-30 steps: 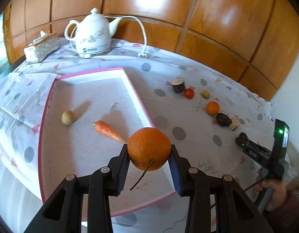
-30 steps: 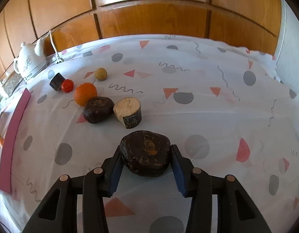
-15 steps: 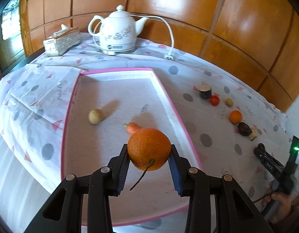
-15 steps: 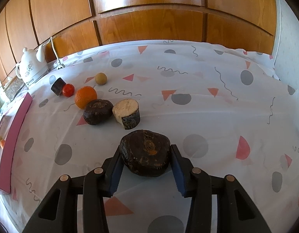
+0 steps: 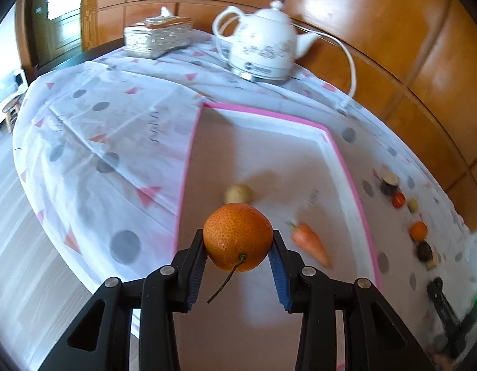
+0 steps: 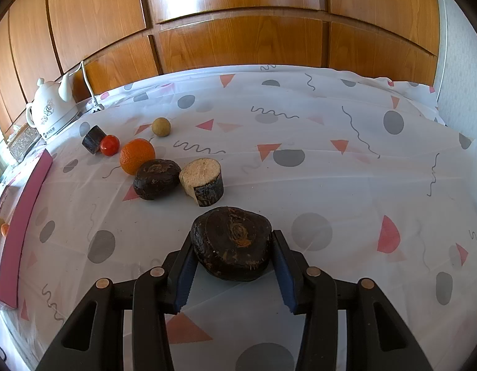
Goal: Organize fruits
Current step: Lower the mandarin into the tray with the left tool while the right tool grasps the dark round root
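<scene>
The left gripper (image 5: 238, 252) pinches a round stemmed orange (image 5: 238, 236) above the pink-rimmed tray (image 5: 346, 167); the right gripper (image 6: 232, 256) clamps a dark brown flattened water chestnut (image 6: 231, 242).

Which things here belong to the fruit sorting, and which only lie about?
Belong to the job:
- orange in left tongs
- dark fruit in right tongs
- pink tray
- loose orange
- red tomato

Only lying about:
- teapot
- tissue box

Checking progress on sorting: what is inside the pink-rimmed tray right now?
A carrot and a small yellowish round fruit lie inside the pink-rimmed tray. The held orange covers part of the floor.
</scene>
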A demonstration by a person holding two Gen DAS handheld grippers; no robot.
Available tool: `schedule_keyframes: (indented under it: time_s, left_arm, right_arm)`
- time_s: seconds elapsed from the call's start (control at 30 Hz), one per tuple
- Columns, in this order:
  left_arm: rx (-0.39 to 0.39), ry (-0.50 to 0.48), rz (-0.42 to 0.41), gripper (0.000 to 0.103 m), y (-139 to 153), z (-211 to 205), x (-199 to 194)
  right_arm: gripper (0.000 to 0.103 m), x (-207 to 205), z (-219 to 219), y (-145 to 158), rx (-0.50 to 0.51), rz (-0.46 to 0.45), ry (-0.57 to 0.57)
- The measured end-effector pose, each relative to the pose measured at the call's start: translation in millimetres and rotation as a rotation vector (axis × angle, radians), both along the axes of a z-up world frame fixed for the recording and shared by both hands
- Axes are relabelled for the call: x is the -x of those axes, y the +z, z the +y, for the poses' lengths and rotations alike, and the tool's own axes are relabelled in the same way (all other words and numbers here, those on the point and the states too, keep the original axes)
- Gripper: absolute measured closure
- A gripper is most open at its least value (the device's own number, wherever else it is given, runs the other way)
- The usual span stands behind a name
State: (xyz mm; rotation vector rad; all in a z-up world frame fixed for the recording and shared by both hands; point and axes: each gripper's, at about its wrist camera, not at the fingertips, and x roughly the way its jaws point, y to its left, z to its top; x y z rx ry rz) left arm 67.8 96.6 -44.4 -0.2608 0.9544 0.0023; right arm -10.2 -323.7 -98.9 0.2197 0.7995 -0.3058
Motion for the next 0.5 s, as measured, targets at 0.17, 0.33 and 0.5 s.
schedule_keyframes:
  time_s: [0.17, 0.33, 0.5]
  left_arm:
    - [-0.04, 0.016, 0.001, 0.063, -7, 2, -5]
    - [-0.097, 0.0, -0.002, 0.063, -16, -6, -7]
    - [-0.163, 0.006, -0.043, 0.054, -16, -13, -8]
  right_arm:
    - [0.056, 0, 1, 0, 0.004, 0.0, -0.002]
    - [0.056, 0, 1, 0, 0.011, 0.001, -0.003]
    - [0.056, -1, 2, 0, 0.014, 0.0, -0.003]
